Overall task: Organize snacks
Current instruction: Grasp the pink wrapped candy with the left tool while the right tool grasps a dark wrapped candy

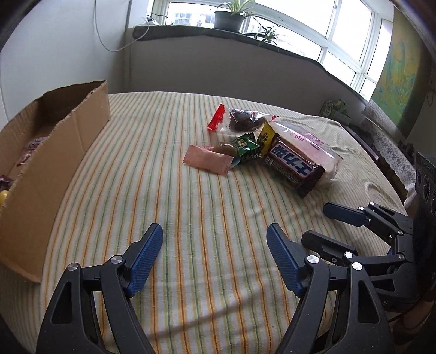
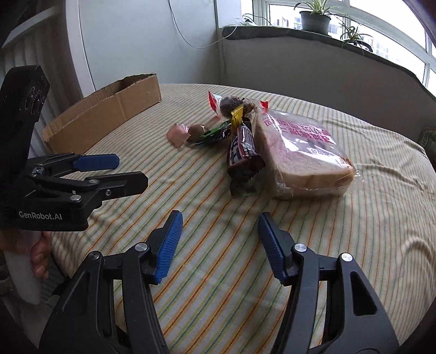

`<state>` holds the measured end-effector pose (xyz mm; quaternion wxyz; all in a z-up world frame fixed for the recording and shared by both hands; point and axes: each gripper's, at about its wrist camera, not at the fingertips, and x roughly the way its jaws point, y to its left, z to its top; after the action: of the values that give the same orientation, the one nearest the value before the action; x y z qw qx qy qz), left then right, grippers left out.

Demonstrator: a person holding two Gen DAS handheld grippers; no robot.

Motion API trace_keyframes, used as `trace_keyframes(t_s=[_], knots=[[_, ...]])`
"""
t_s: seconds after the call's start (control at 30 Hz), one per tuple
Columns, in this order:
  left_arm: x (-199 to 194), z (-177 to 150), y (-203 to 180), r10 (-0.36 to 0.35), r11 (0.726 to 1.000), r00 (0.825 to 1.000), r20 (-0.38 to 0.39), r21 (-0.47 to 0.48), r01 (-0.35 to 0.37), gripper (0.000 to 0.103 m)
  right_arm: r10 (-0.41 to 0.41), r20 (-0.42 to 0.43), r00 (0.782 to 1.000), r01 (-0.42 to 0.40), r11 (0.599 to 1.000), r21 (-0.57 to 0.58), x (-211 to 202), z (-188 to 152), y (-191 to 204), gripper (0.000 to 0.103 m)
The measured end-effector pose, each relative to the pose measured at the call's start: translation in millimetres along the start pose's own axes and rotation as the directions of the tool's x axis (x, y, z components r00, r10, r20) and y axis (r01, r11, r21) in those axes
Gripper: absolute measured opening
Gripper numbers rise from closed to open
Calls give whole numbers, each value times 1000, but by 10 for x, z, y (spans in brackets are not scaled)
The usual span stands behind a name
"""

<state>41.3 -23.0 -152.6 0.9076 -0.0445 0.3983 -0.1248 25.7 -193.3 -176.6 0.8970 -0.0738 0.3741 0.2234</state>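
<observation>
Several wrapped snacks lie bunched together near the middle of the striped tablecloth (image 1: 190, 217), touching or overlapping one another: a dark chocolate bar (image 1: 295, 166) leaning along the side of a bagged sandwich (image 2: 302, 152), a pink wafer packet (image 1: 207, 159) at the near-left edge of the heap, a green candy (image 1: 245, 145) and a yellow-wrapped one (image 1: 265, 136) between them, a small round brown sweet (image 2: 196, 130), and behind these a clear bag of dark cakes (image 1: 242, 119) with a red end (image 1: 217, 118). The pile looks untouched so far, apart from what already sits in the cardboard box (image 1: 68, 136), which stands well to the left with its near wall cut low, probably so things can be dropped in from the side; a few wrappers show inside it, too hidden to name. The left gripper (image 1: 215, 247) hovers low over bare cloth with its blue pads spread wide and nothing between them, on the box's side of the pile, which suits it for carrying items across. The right gripper (image 2: 219, 238) is likewise released and empty, aimed at the near end of the chocolate bar and the sandwich, so I judge it the likelier one to reach first. The bar's crinkled wrapper may slide against the sandwich bag when pinched. Behind, a windowsill carries a potted plant (image 1: 230, 16).
</observation>
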Motion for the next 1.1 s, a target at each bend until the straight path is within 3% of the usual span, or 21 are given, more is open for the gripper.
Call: trace_keyframes(t_s=[0.3,0.6,0.63,0.67,0.73,0.97,1.0,1.03,1.1], knots=[[176,384,103,10,999,1000,10,-39,-10,78,22,11,1000,-22,1000,-5,162,329,-99,60],[490,541,123,9,998,999,-52,-55,-12,78,50,-22,998,-49,998,44,353,531,-351,60],[516,561,122,9,998,998,-55,-55,-12,78,62,-27,998,-60,997,53,379,537,-371,55],[543,581,126,11,998,998,-59,-56,-14,78,69,-35,997,-67,996,61,399,540,-389,37],[575,603,122,6,999,998,-61,-51,-9,78,77,-42,996,-74,994,80,420,526,-423,25],[536,603,186,14,998,999,-40,-66,-17,51,96,-2,995,-96,993,75,329,500,-405,23],[526,597,198,12,998,999,-36,-68,-14,46,94,4,996,-94,993,74,313,494,-401,20],[516,593,210,6,998,999,-33,-70,-8,43,93,8,996,-94,993,72,297,487,-394,7],[497,585,223,-9,998,1000,-30,-70,7,38,87,22,996,-89,993,73,257,472,-388,7]])
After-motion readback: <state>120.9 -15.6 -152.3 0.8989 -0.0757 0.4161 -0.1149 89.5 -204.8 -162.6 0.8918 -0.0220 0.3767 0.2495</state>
